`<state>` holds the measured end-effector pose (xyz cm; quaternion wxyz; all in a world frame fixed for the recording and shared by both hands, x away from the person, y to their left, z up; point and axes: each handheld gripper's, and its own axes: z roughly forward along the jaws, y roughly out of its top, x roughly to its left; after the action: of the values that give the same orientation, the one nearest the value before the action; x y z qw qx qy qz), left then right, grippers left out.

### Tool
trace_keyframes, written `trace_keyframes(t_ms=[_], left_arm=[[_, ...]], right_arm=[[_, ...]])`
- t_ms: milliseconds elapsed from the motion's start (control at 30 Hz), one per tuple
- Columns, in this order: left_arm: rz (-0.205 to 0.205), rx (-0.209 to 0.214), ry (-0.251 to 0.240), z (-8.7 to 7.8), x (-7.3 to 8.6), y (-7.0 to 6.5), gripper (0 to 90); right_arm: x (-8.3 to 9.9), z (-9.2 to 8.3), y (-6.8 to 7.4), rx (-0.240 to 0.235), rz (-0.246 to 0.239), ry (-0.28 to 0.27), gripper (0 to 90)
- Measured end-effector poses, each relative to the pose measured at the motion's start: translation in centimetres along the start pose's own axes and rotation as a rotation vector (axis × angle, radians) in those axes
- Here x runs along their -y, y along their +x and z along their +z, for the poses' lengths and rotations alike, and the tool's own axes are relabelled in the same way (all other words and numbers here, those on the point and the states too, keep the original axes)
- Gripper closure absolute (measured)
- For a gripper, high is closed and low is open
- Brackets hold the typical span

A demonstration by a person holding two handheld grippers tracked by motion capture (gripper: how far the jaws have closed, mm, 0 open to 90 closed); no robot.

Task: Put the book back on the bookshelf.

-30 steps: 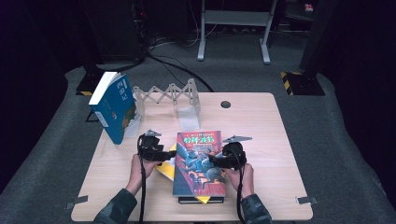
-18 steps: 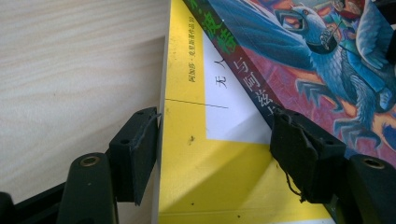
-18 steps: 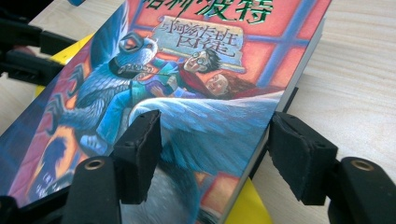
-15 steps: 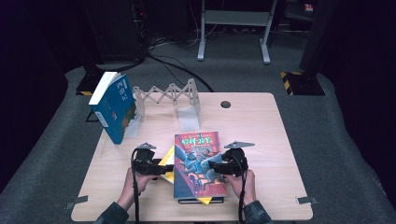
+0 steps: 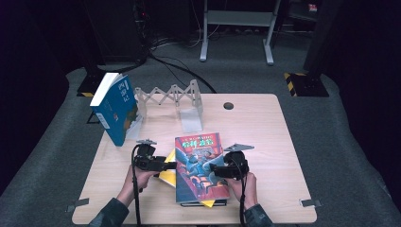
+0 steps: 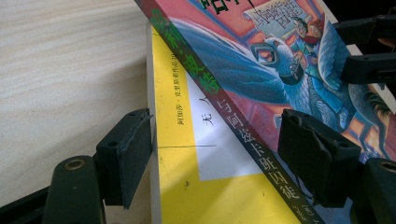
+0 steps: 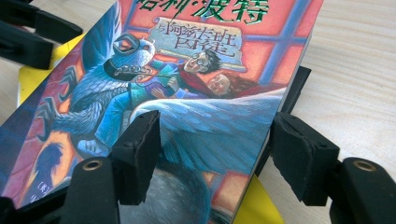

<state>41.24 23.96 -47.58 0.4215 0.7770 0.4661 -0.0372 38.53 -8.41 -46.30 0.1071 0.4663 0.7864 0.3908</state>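
Observation:
A red-and-blue illustrated book point(image 5: 198, 165) lies on top of a yellow book point(image 5: 166, 171) near the table's front. My left gripper point(image 5: 171, 165) is at the stack's left side. Its jaws have just been opening and stand open: one pad point(image 6: 126, 154) is beside the yellow book's point(image 6: 187, 186) page edge, the other point(image 6: 317, 158) over the top book's point(image 6: 261, 60) spine. My right gripper point(image 5: 213, 169) is on the opposite side, shut on the top book's point(image 7: 210, 60) right edge, with one pad point(image 7: 135, 154) on the cover and the other point(image 7: 303, 158) at the edge.
A blue book point(image 5: 116, 111) stands tilted at the back left against a folding rack point(image 5: 168, 94) with a grey plate point(image 5: 191, 118). A dark book point(image 5: 189, 204) lies under the stack. The wooden table point(image 5: 265, 142) has a small hole point(image 5: 229, 105).
Both hands have slid slightly toward the table's front edge along the stack's sides. The books lie about where they were.

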Motion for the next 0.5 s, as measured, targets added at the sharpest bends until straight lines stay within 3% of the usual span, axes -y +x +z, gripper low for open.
trace_keyframes(t_ms=[333,500], left_arm=[[-0.016,0.06,-0.017,0.1,0.0,0.4,20.6],[-0.02,0.041,-0.054,0.0,-0.1,1.1,23.1]], right_arm=[[-0.9,1.5,2.0,-0.008,-0.029,0.003,33.8],[-1.0,1.6,2.1,-0.021,-0.03,0.011,34.0]])
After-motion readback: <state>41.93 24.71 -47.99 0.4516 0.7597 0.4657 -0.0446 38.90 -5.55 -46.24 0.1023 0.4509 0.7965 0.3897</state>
